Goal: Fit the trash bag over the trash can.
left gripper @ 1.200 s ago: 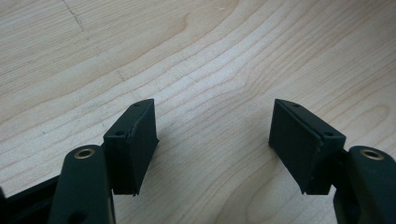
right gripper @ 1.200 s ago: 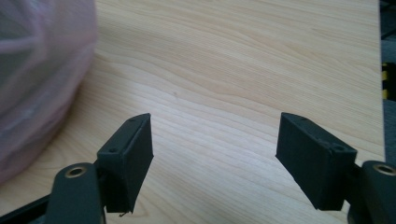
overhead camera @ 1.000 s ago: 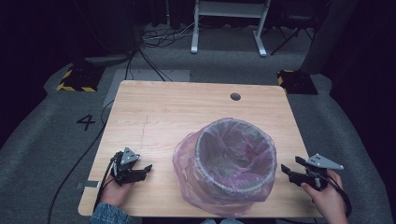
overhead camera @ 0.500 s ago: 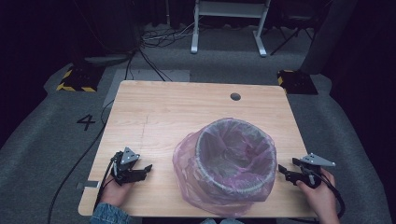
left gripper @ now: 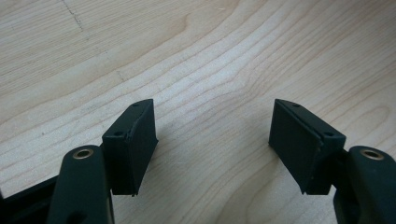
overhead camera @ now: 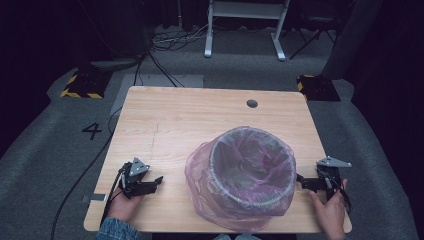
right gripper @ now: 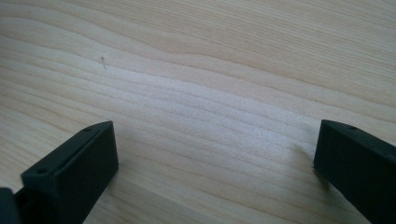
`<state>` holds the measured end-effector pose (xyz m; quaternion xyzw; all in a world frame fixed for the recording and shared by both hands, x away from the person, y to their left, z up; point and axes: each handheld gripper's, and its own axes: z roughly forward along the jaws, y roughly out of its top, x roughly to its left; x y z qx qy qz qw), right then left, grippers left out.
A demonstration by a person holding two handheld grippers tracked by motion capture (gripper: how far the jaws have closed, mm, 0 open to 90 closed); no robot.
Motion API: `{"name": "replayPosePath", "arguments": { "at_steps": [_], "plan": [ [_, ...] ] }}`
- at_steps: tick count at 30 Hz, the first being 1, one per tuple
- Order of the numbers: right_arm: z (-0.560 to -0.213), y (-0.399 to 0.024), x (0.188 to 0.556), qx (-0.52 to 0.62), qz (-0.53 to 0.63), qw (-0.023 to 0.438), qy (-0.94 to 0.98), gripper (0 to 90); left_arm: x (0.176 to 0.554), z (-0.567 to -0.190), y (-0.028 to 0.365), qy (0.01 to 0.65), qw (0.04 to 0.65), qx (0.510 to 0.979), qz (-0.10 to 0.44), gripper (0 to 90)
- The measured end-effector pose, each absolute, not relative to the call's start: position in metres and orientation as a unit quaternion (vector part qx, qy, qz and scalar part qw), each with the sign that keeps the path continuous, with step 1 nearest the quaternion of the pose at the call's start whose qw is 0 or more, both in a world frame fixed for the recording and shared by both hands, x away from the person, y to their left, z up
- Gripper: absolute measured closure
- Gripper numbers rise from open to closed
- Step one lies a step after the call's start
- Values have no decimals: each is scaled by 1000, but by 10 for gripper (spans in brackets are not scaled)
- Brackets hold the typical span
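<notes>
My left gripper (overhead camera: 152,183) rests on the near-left part of the wooden table (overhead camera: 200,120), its jaws pointing right toward the bin (overhead camera: 250,175). In the left gripper view my left gripper (left gripper: 212,140) has its two black pads standing well apart, with bare wood grain between them — I hold nothing there.

My right gripper (overhead camera: 302,181) sits at the near-right edge of the table, my right hand (overhead camera: 330,210) behind it, jaws aimed left at the bin's side. In the right gripper view my right gripper (right gripper: 215,154) has its pads spread nearly to the two sides of the frame; these jaws have just been opening wider, and only the tabletop lies between them — nothing gripped.

The bin stands on the near half of the table, right of centre, between my two grippers. It is a round container lined with a thin, translucent pinkish bag (overhead camera: 200,175) that folds over the rim and drapes down the outside, bulging toward the left. My right gripper's tips lie just beside the bag-covered wall; whether they touch it I cannot tell. My left gripper is clearly apart from it.
</notes>
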<state>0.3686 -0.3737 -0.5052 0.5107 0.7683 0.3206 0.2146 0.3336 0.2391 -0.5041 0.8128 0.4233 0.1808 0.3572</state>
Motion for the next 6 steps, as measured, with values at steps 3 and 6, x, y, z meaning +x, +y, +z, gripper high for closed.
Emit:
{"name": "replayPosePath", "arguments": {
  "at_steps": [3,6],
  "plan": [
    [-505,-374,368,511,321,215,768,0,334,-504,239,423,358,813,181,318],
    [-505,-374,368,511,321,215,768,0,334,-504,239,424,357,813,179,315]
  ]
}}
